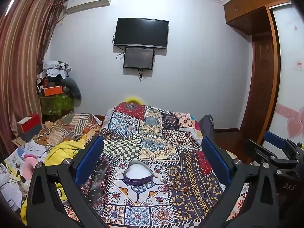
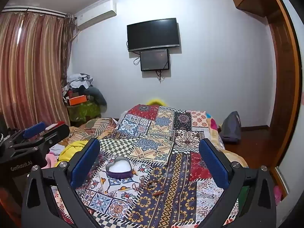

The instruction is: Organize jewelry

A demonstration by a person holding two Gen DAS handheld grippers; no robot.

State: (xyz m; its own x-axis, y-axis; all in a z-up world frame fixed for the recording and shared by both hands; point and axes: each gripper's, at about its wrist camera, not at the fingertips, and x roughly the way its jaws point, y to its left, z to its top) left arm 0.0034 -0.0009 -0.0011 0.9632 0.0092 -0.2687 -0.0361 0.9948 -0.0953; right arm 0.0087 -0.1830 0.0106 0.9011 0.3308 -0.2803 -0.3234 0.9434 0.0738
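Note:
A heart-shaped purple box with a white lining lies open on the patchwork bedspread. Just right of it a small heap of jewelry, rings and thin bracelets, rests on the cloth. My left gripper hovers above the bed, open and empty, with the box between its blue pads. My right gripper is open too, holding nothing. Each gripper appears at the edge of the other's view: the right gripper and the left gripper.
Crumpled clothes and a yellow towel cover the bed's left side. A red box and piled items stand by the striped curtain. A wardrobe lines the right wall; a dark bag sits on the floor.

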